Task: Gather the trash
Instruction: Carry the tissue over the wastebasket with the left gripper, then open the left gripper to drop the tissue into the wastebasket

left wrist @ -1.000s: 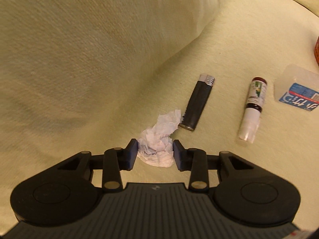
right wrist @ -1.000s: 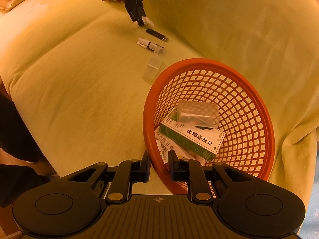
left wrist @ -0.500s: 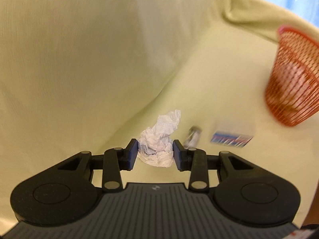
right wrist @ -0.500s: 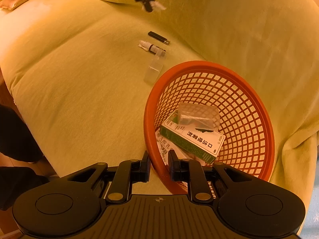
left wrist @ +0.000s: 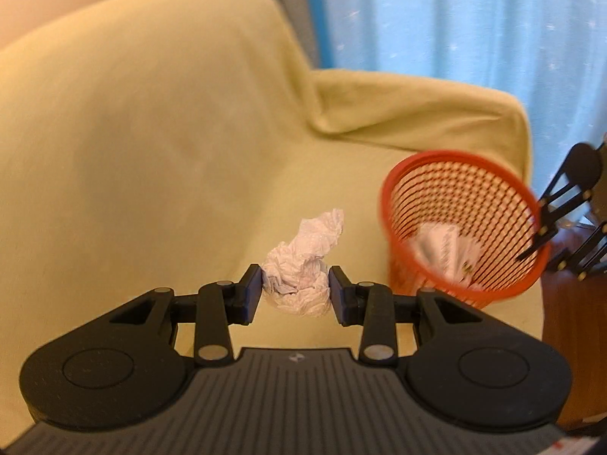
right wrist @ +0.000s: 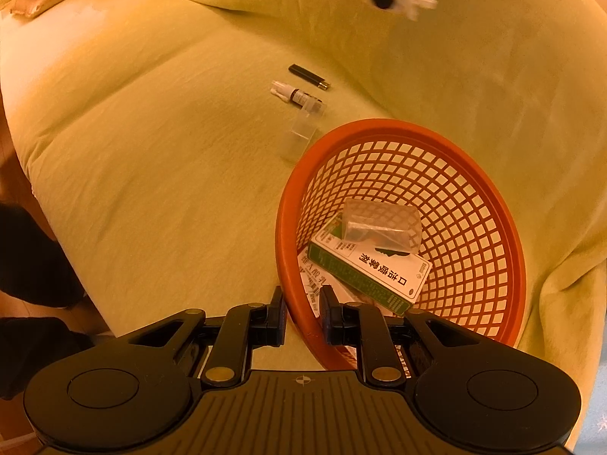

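Right wrist view: a lighter (right wrist: 309,76), spray bottle (right wrist: 297,96) and clear box (right wrist: 297,138) lie beside the orange basket (right wrist: 504,235) whose rim the right gripper (right wrist: 302,314) pinches — the left gripper (left wrist: 296,294), airborne over the sofa (left wrist: 151,151), clamps a crumpled tissue (left wrist: 303,265), its peak pointing up.

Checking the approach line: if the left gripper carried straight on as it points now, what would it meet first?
Probably the sofa cushion, not the orange basket, which sits right of the line. The left gripper holds the crumpled tissue. Depth is unclear.
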The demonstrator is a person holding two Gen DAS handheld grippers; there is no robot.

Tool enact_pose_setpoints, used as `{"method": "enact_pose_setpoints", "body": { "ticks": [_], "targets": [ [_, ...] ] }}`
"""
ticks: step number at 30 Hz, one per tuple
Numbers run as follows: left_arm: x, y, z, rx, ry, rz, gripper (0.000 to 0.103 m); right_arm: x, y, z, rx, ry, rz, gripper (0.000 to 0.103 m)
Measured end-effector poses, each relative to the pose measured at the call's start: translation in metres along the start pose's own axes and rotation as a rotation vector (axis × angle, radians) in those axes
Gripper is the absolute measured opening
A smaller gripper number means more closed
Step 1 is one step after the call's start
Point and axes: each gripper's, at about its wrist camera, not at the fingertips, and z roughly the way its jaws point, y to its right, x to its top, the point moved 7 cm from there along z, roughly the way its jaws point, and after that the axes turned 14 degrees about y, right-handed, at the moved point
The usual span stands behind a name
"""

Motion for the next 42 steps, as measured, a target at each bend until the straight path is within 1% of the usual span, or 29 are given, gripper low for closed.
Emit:
{"method": "enact_pose_setpoints", "body": {
  "ticks": [1, 6, 8, 11, 18, 27, 29, 31, 33, 38, 42],
  "targets": [
    [0.01, 0.007, 0.005, -0.013, 0.007, 0.01, 0.033, 0.0, 0.0, 0.0, 0.001, 0.001, 0.001, 0.015],
    [0.03, 0.029, 0.028, -0.074, 0.025, 0.047, 0.033, -0.001, 0.001, -0.002, 0.002, 0.007, 0.009, 0.015],
    [0.033, 0.035, 0.03, -0.097, 0.031, 0.06, 0.033, -0.001, 0.001, -0.002, 0.002, 0.01, 0.01, 0.015],
    [0.035, 0.048, 0.044, -0.127, 0.035, 0.075, 0.033, -0.001, 0.0, -0.001, 0.003, 0.015, 0.012, 0.015],
    [0.038, 0.066, 0.054, -0.168, 0.042, 0.083, 0.033, -0.001, 0.001, -0.001, 0.005, 0.021, 0.017, 0.015],
    [0.038, 0.073, 0.059, -0.19, 0.048, 0.064, 0.034, -0.001, 0.0, -0.002, 0.002, 0.02, 0.018, 0.015],
    [0.039, 0.075, 0.059, -0.198, 0.046, 0.053, 0.038, -0.001, 0.0, -0.002, 0.002, 0.019, 0.019, 0.015],
    [0.038, 0.077, 0.059, -0.206, 0.05, 0.039, 0.048, -0.001, 0.0, -0.002, 0.001, 0.02, 0.019, 0.015],
    [0.037, 0.077, 0.057, -0.208, 0.053, 0.032, 0.051, -0.001, 0.0, -0.002, 0.002, 0.019, 0.018, 0.015],
    [0.026, 0.068, 0.053, -0.18, 0.035, 0.011, 0.052, -0.001, 0.0, -0.002, 0.0, 0.019, 0.019, 0.015],
    [0.013, 0.047, 0.046, -0.132, 0.009, -0.009, 0.052, -0.002, -0.001, -0.004, -0.001, 0.018, 0.019, 0.015]
  ]
}}
